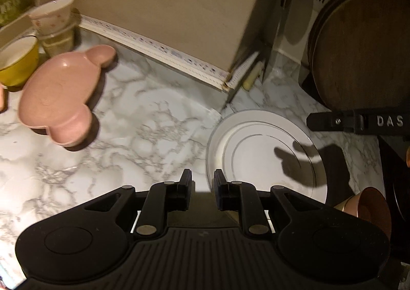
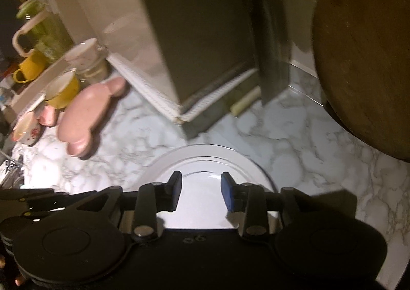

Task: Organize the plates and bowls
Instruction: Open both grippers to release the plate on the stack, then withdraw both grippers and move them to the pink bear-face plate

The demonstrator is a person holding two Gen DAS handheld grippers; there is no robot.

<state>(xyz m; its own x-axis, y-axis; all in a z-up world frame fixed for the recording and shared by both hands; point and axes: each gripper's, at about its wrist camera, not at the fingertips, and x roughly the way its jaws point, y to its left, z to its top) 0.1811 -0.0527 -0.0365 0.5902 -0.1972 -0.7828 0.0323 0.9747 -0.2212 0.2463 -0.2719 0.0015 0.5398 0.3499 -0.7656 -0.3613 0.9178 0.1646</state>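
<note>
A white round plate (image 1: 266,151) lies flat on the marble counter; in the right wrist view it (image 2: 205,162) lies just under and ahead of my fingers. A pink bear-shaped dish (image 1: 59,95) lies to the left, also seen in the right wrist view (image 2: 84,116). A yellow bowl (image 1: 18,59) and stacked pale cups (image 1: 55,26) stand behind it. My left gripper (image 1: 202,174) hovers at the plate's left edge, open by a narrow gap, empty. My right gripper (image 2: 201,178) is open over the plate, empty; one of its fingers (image 1: 358,122) shows in the left wrist view.
A large beige box (image 1: 164,3) stands at the back on the counter (image 1: 143,121). Round dark wooden boards (image 1: 358,54) lean at the right. A copper cup (image 1: 369,208) sits at the lower right. A yellow mug (image 2: 28,67), a green pitcher (image 2: 38,26) and a floral cup (image 2: 25,131) crowd the far left.
</note>
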